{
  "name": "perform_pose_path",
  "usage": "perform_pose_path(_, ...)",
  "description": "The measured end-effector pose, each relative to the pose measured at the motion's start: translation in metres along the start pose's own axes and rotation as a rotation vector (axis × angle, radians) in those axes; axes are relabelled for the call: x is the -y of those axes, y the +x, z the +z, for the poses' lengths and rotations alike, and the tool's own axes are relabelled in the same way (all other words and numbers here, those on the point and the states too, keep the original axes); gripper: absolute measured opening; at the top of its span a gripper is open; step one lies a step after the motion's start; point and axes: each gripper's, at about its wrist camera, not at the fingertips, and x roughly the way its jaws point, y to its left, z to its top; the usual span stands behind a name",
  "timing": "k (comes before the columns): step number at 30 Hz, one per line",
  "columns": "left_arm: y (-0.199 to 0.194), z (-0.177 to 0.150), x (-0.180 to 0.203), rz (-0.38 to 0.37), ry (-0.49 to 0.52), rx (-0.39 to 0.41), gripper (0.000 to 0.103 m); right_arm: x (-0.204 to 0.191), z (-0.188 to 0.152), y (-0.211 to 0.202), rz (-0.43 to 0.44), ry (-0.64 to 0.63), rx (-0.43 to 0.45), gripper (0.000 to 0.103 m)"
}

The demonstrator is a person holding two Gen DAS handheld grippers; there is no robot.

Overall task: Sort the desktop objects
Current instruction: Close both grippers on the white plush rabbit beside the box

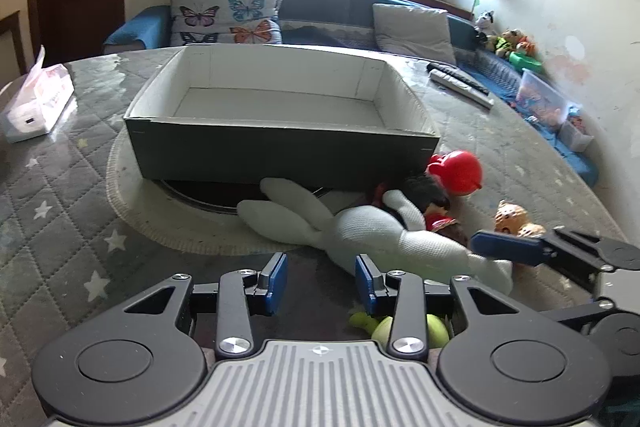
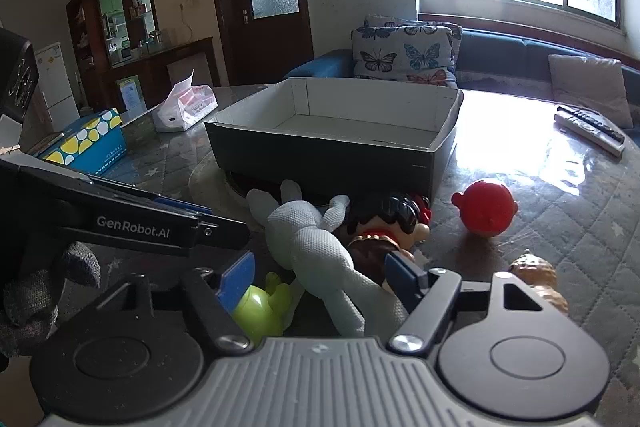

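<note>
An open dark box with a white inside stands on the table, with nothing in it. In front of it lie a white plush rabbit, a dark-haired doll, a red round toy, a tan figurine and a green toy. My left gripper is open and empty, just left of the rabbit's body. My right gripper is open, its jaws either side of the rabbit's lower body; it also shows in the left wrist view.
A tissue pack and a blue dotted box lie at the table's left. Remote controls lie at the far right. A round mat sits under the box. A sofa with cushions stands behind.
</note>
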Motion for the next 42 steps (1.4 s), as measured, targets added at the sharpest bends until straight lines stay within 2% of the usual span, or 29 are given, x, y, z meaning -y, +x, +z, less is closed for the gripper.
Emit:
perform_pose_path(6, 0.006, 0.007, 0.0, -0.038, 0.005, -0.011, 0.04, 0.001, 0.001, 0.006, 0.007, -0.001, -0.019, 0.06)
perform_pose_path(9, 0.01, 0.011, 0.0, -0.065, -0.002, -0.019, 0.04, 0.0, 0.002, 0.007, 0.012, -0.016, -0.021, 0.059)
perform_pose_path(13, 0.015, 0.017, -0.001, -0.101, -0.028, -0.038, 0.04, -0.002, 0.004, 0.007, 0.025, -0.034, -0.029, 0.047)
perform_pose_path(18, 0.022, 0.023, -0.005, -0.119, -0.061, -0.063, 0.042, -0.008, 0.005, 0.008, 0.033, -0.072, -0.033, 0.045)
perform_pose_path(25, 0.027, 0.023, -0.015, -0.138, -0.097, -0.098, 0.041, -0.016, 0.002, 0.011, 0.095, -0.101, -0.079, 0.045)
perform_pose_path(36, 0.037, 0.028, -0.033, -0.192, -0.212, -0.135, 0.044, -0.013, 0.009, 0.031, 0.087, -0.068, -0.096, 0.044)
perform_pose_path(42, 0.05, 0.025, -0.048, -0.242, -0.296, -0.162, 0.051, -0.012, 0.007, 0.049, 0.063, -0.039, -0.124, 0.032)
